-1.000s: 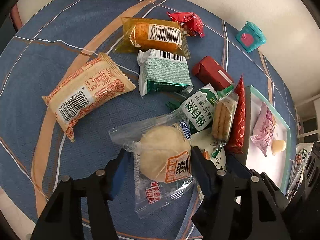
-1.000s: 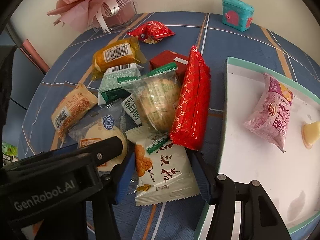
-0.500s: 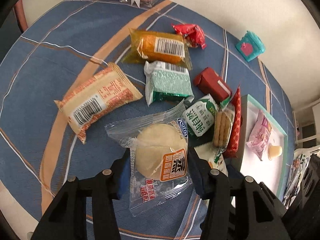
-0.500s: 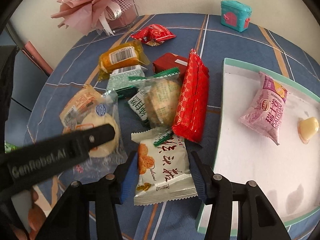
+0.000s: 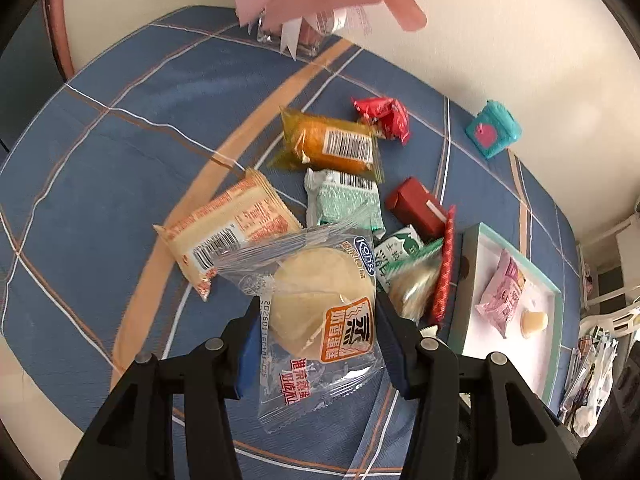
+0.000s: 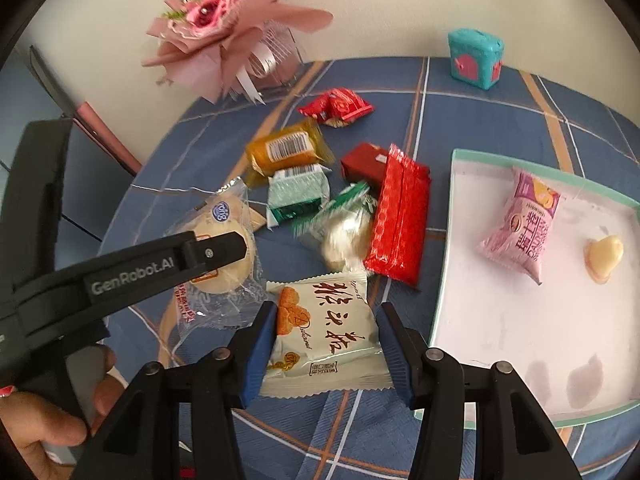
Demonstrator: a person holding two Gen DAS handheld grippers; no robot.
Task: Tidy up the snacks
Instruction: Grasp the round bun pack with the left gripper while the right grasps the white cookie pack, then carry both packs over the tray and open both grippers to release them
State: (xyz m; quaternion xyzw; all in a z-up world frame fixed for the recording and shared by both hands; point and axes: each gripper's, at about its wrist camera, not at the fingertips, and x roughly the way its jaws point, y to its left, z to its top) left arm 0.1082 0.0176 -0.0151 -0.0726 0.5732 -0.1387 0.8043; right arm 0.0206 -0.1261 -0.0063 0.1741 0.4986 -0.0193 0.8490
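- The left gripper (image 5: 316, 344) has its blue-padded jaws closed on a clear-wrapped round cake (image 5: 320, 300), pressing both sides of the wrapper; in the right wrist view the packet looks lifted off the blue plaid tablecloth (image 5: 120, 140)
- In the right wrist view the left gripper (image 6: 224, 248) crosses the left of the frame, with the person's hand (image 6: 44, 420) at the lower left corner
- An orange-printed packet (image 5: 224, 232) lies on the cloth just beyond the held cake, barcode up
- Farther back lie an amber-wrapped cake (image 5: 332, 148) and a pale green packet (image 5: 344, 200), the two touching
- A small red crinkled packet (image 6: 336, 106) sits behind them, near a pink paper bouquet (image 6: 224, 28) at the far edge
- The right gripper (image 6: 326, 348) has its jaws closed on a white packet with Chinese lettering (image 6: 324, 340), a pad against each side edge; whether the packet is clear of the cloth I cannot tell
- Beyond it are a blurred green-edged biscuit packet (image 6: 344, 224), a dark red box (image 6: 362, 162) and a long red packet (image 6: 400, 220), tilted against the pile
- A white tray with a teal rim (image 6: 444, 272) sits to the right, holding a pink packet (image 6: 520, 228) and a small yellow jelly cup (image 6: 604, 256), apart from each other
- A teal toy box (image 6: 474, 58) stands at the far edge of the table
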